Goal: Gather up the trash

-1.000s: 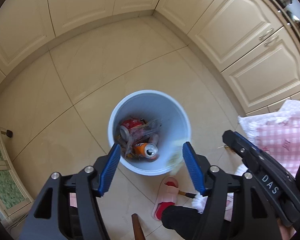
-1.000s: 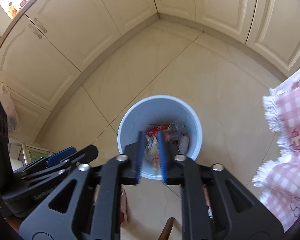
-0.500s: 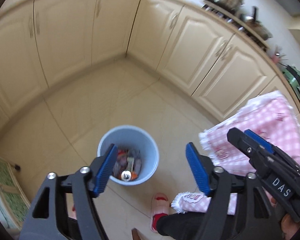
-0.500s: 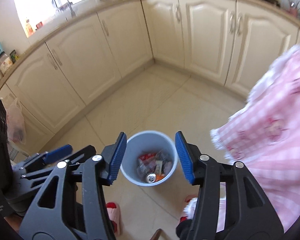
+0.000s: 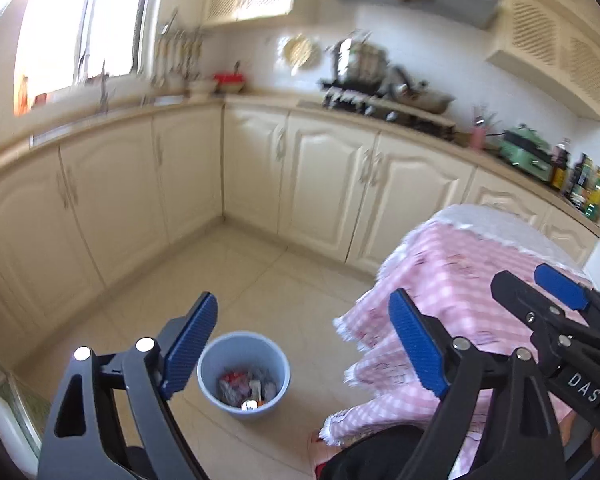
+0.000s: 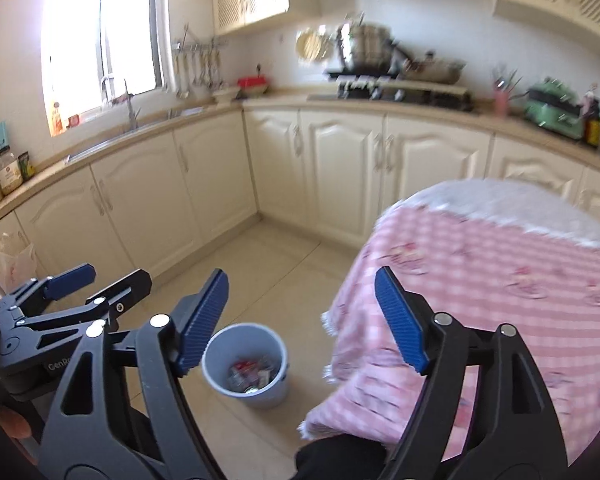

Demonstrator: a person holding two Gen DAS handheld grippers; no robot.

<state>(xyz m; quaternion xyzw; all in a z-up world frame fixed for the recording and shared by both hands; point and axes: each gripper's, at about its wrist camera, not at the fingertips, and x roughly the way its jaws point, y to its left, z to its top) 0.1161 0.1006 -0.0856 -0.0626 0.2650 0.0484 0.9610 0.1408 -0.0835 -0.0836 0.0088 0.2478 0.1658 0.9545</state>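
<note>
- Kitchen floor: the blue bin (image 5: 244, 374), earlier right beneath, now sits low and far.
- Left tongs (image 5: 304, 344) and right tongs (image 6: 300, 316) are opening, empty; the drop looks done.

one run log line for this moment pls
left gripper: opening, empty | right gripper: opening, empty | bin: on floor, trash inside | tablecloth: pink check
</note>
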